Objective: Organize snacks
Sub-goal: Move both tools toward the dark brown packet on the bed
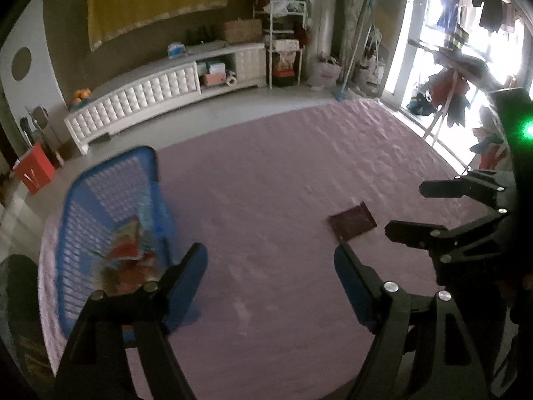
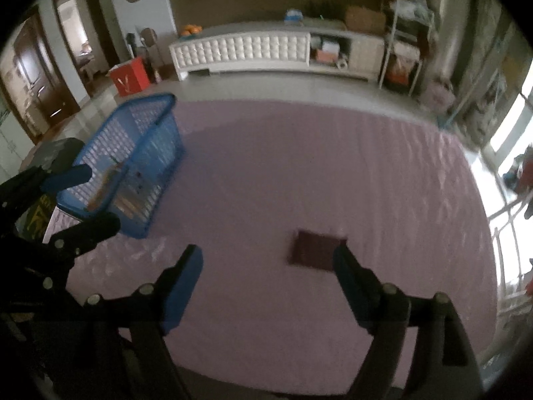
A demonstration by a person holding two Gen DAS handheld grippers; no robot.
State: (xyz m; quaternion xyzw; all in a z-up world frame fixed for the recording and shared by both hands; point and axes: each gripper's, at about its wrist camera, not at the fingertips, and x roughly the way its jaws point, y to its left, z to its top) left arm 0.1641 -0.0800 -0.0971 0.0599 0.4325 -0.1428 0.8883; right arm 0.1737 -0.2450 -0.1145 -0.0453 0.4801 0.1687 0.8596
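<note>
A blue plastic basket (image 1: 83, 206) stands on the left of a pink-covered table (image 1: 266, 183) and holds colourful snack packets (image 1: 128, 243). It also shows in the right wrist view (image 2: 133, 153). A flat dark maroon snack packet (image 1: 352, 222) lies on the cloth to the right, and in the right wrist view (image 2: 314, 250) it is just ahead of the right gripper. My left gripper (image 1: 269, 266) is open and empty, beside the basket. My right gripper (image 2: 268, 266) is open and empty, its right finger next to the maroon packet. The right gripper also shows in the left wrist view (image 1: 409, 210).
A long white low cabinet (image 1: 160, 93) stands against the far wall, with a shelf rack (image 1: 284, 43) beside it. A red box (image 2: 130, 75) sits on the floor at left. A glass door (image 1: 466, 66) with hanging clothes is at right.
</note>
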